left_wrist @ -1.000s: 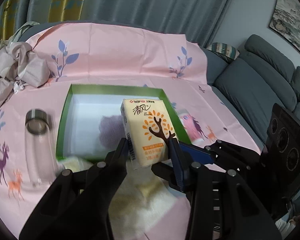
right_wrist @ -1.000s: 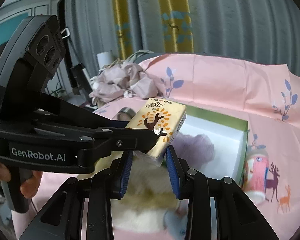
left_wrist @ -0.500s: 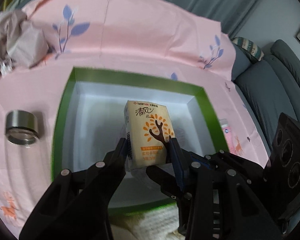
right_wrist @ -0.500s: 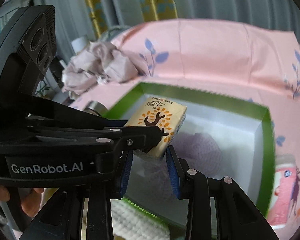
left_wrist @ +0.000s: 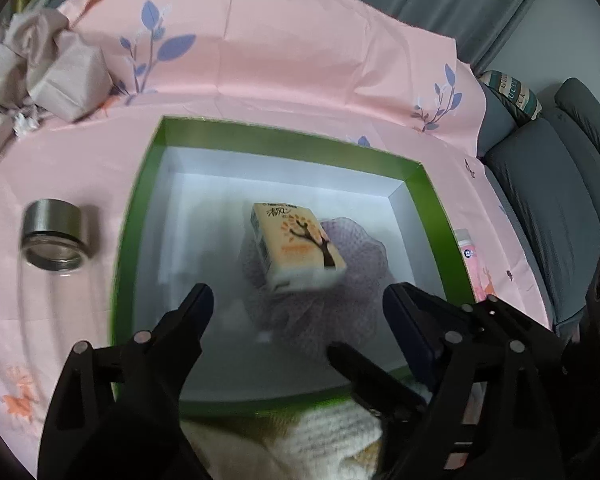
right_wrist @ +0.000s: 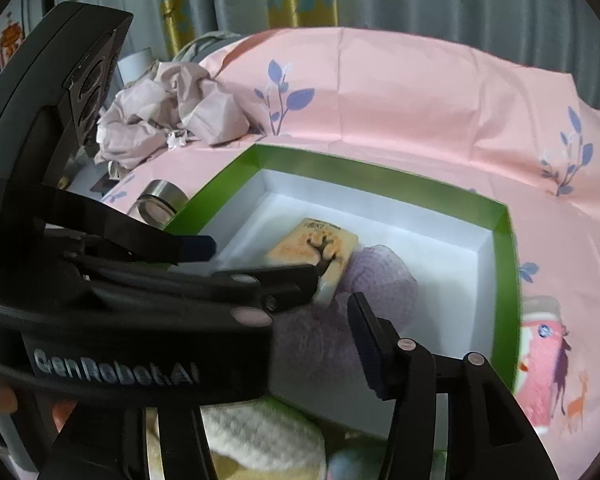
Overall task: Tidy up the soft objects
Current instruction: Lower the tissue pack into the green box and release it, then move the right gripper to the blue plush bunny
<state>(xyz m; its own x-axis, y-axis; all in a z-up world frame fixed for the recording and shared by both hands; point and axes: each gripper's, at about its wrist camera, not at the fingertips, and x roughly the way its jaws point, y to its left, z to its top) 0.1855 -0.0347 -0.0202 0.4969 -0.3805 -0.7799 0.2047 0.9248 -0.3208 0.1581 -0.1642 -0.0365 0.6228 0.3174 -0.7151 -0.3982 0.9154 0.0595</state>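
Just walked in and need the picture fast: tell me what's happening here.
A person with tongs in each hand is sorting soft things into a green box on a pink cloth. A tissue pack lies blurred inside the box on a purple knitted item, free of both tongs. The left tongs and right tongs are opening above the box with nothing between them. A cream knitted piece waits outside the box's near edge.
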